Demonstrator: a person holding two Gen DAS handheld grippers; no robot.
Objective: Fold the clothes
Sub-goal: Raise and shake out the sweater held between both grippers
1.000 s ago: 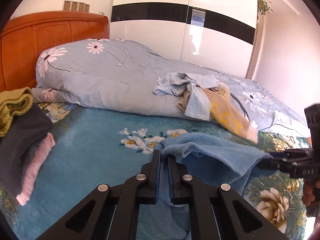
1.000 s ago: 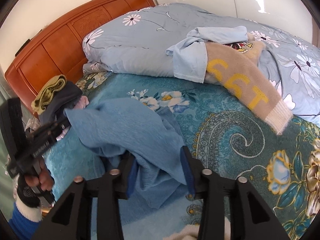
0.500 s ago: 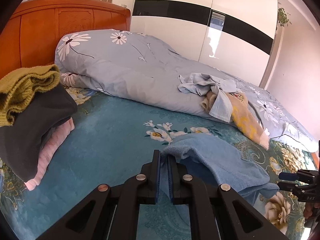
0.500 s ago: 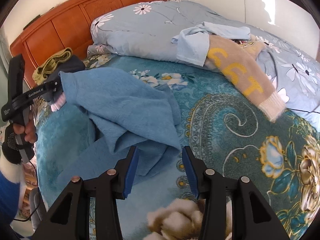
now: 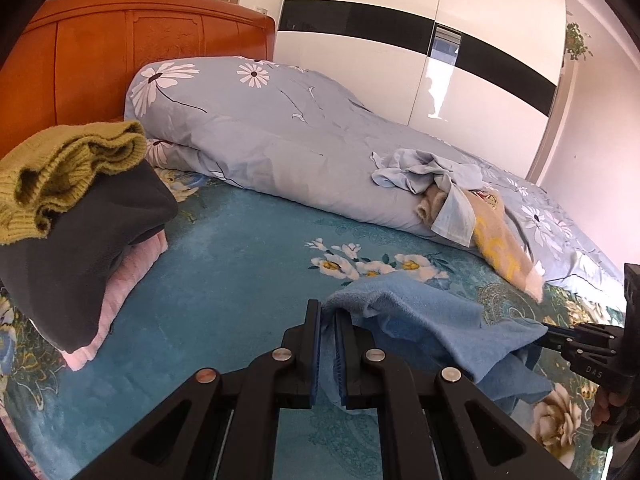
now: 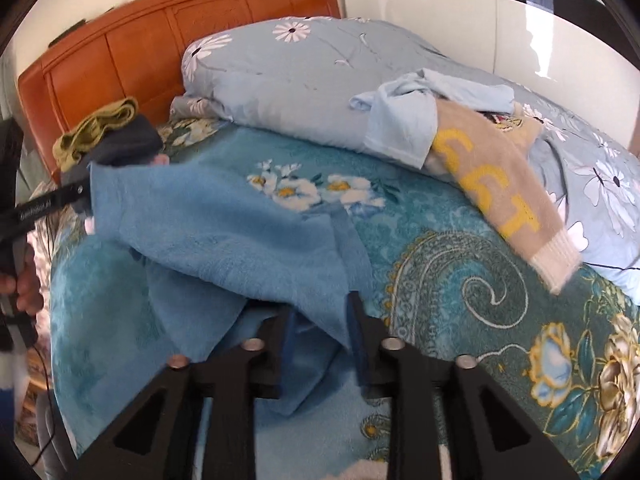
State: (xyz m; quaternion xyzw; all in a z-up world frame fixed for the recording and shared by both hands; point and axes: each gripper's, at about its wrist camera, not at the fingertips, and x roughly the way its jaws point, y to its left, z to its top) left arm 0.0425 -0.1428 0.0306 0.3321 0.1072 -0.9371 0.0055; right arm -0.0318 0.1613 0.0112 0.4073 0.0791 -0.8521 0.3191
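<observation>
A blue fleece garment (image 5: pixel 432 316) lies half lifted over the teal flowered bedspread (image 5: pixel 240 272). My left gripper (image 5: pixel 328 316) is shut on one corner of it and holds that corner up; the right wrist view shows this gripper (image 6: pixel 80 196) at the left, in a person's hand. The garment (image 6: pixel 224 232) hangs from there across to my right gripper (image 6: pixel 320 316). Its fingers stand apart, with the garment's lower edge draped between them. From the left wrist view, the right gripper (image 5: pixel 548 334) touches the garment's far edge.
A folded stack (image 5: pixel 80 216) of green knit, dark grey and pink clothes sits at the left by the orange headboard (image 5: pixel 120 60). A rolled blue flowered duvet (image 5: pixel 280 140) lies behind, with a light blue shirt (image 6: pixel 400 128) and a beige sweater (image 6: pixel 500 200) on it.
My right gripper, clear of the garment half a second ago, has moved in so the blue fabric lies between its fingers. The left gripper, still holding its corner, has shifted towards the folded stack.
</observation>
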